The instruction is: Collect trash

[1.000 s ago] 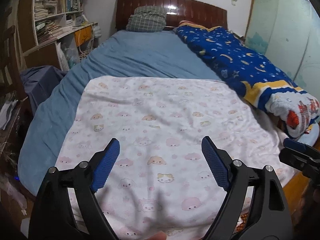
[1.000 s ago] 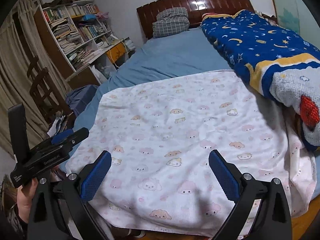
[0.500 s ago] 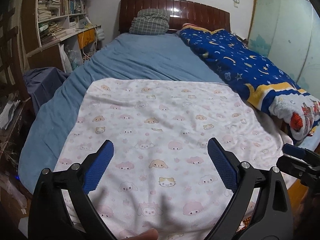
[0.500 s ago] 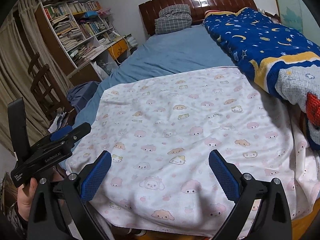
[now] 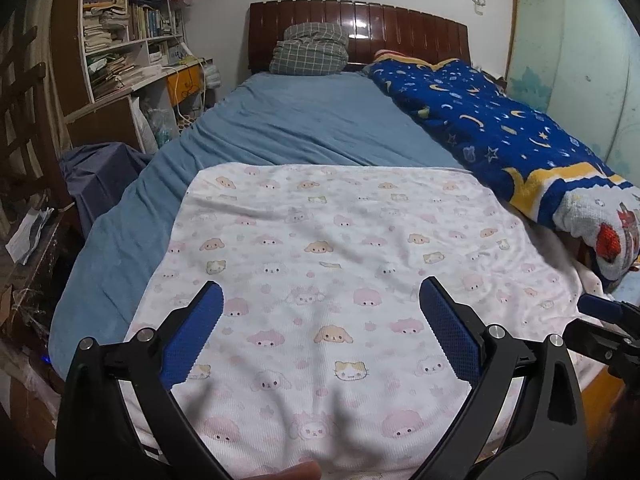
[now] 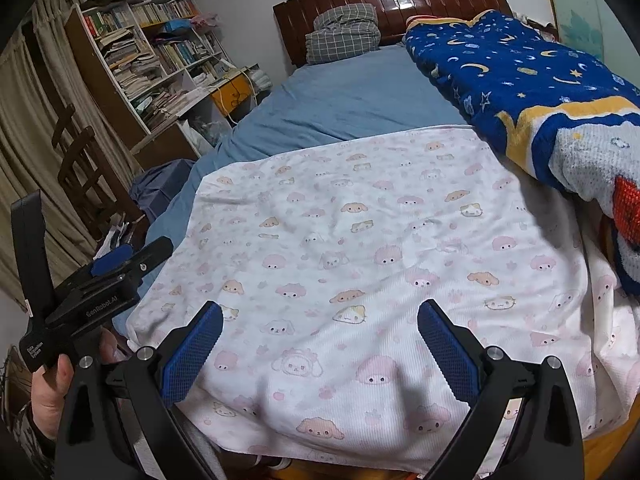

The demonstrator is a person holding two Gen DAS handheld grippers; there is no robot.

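At the far left a crowded bookshelf [image 5: 120, 40] stands against the wall, with a dark cloth bundle [image 5: 100, 176] on the floor below it, just beside the bed [image 5: 304, 128]. The left gripper [image 5: 320, 312] hovers over the foot of the bed, its blue fingers [image 5: 192, 336] spread wide apart and holding nothing. Beneath both grippers lies a white cartoon-print blanket [image 6: 360, 248], spread flat over the blue sheet. The right gripper [image 6: 320, 332] hangs alongside, its fingers equally wide and empty, probably so either hand can grab at once. To the right a blue star-patterned quilt [image 6: 520, 72] is bunched along the bed's edge. No trash shows on the bed in either view; it is likely elsewhere, perhaps among the papers [image 5: 28, 232] low on the left.
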